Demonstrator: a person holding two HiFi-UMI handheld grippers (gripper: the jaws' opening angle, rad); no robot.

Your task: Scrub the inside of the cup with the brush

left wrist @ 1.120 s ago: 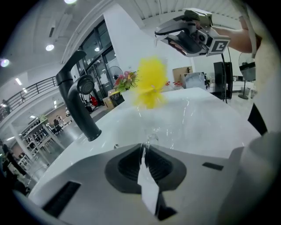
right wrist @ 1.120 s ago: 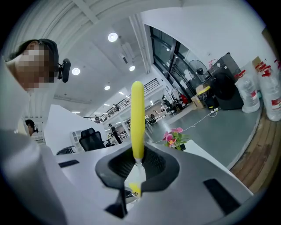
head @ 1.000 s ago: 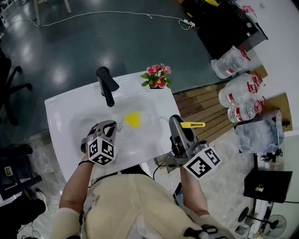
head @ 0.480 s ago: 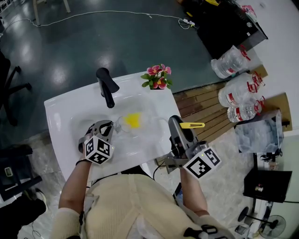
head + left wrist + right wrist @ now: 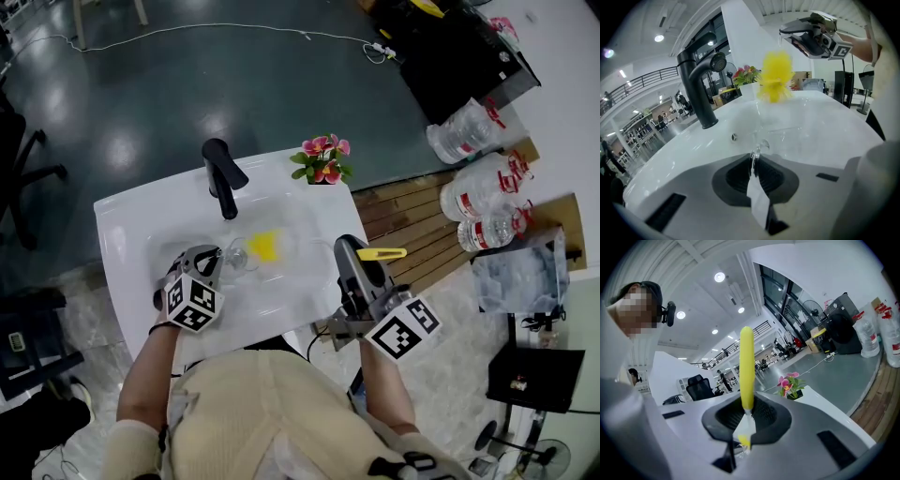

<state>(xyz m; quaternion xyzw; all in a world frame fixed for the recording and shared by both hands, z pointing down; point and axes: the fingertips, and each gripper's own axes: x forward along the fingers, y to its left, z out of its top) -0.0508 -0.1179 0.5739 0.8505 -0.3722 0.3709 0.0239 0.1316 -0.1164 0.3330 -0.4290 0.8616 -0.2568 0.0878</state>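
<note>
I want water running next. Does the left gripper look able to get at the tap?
Probably, for reach: the tap stands just beyond the left gripper, with only bare sink between. But it is shut on the cup, so it could only nudge the tap.

Beige shirt [image 5: 262, 412]; grey left gripper [image 5: 212, 259], right gripper [image 5: 346, 247] bear marker cubes [image 5: 194, 305] [image 5: 403, 328].

Left gripper [image 5: 212, 257] holds cup [image 5: 237, 253] around yellow brush [image 5: 265, 246].

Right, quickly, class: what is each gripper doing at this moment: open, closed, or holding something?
Left gripper: closed on the clear cup.
Right gripper: closed on the brush, by its yellow handle.
</note>
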